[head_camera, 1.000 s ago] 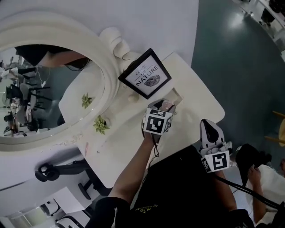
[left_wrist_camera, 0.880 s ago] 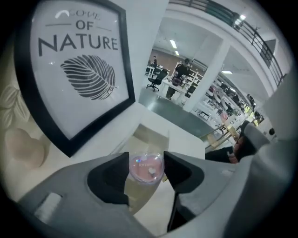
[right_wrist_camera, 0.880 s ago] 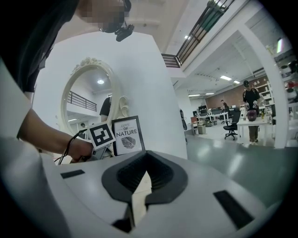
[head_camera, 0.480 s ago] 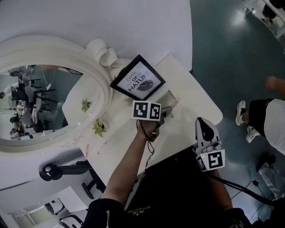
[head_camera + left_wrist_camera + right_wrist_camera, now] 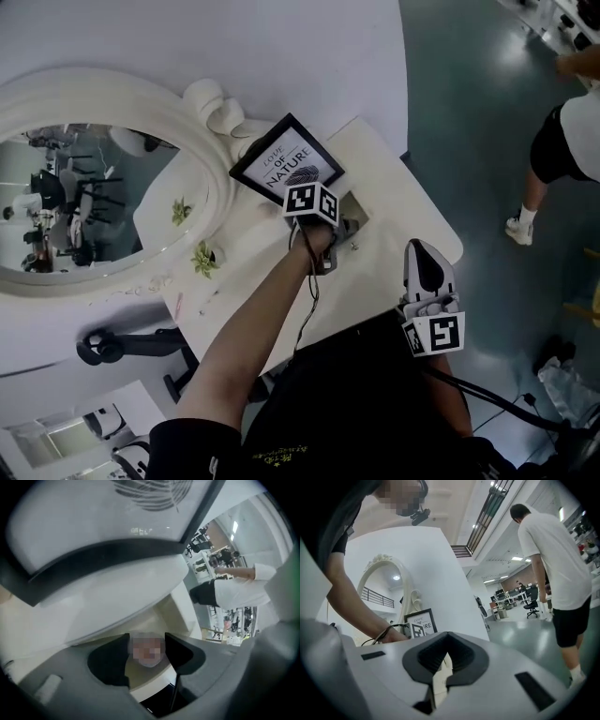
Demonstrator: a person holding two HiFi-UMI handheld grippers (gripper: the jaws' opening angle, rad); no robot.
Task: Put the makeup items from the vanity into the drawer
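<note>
My left gripper (image 5: 147, 651) reaches over the white vanity top (image 5: 398, 211), its marker cube (image 5: 312, 202) just below the black-framed picture (image 5: 286, 167). In the left gripper view the frame (image 5: 108, 527) looms close above the jaws. A small round pale item sits between the two dark pads (image 5: 110, 665), mostly covered by a blur, and it fills the gap. My right gripper (image 5: 424, 258) hangs off the table's front edge by my body. Its jaws (image 5: 440, 672) are together with nothing in them. No drawer shows in any view.
A large oval mirror (image 5: 94, 187) stands at the back left. A small green plant (image 5: 204, 256) sits in front of it. A shallow white tray (image 5: 358, 208) lies right of my left gripper. A person (image 5: 567, 131) walks on the floor at the right.
My left gripper has moved up the vanity top toward the framed picture, its jaws unchanged. The right gripper has shifted slightly left. A person has walked in at the far right.
</note>
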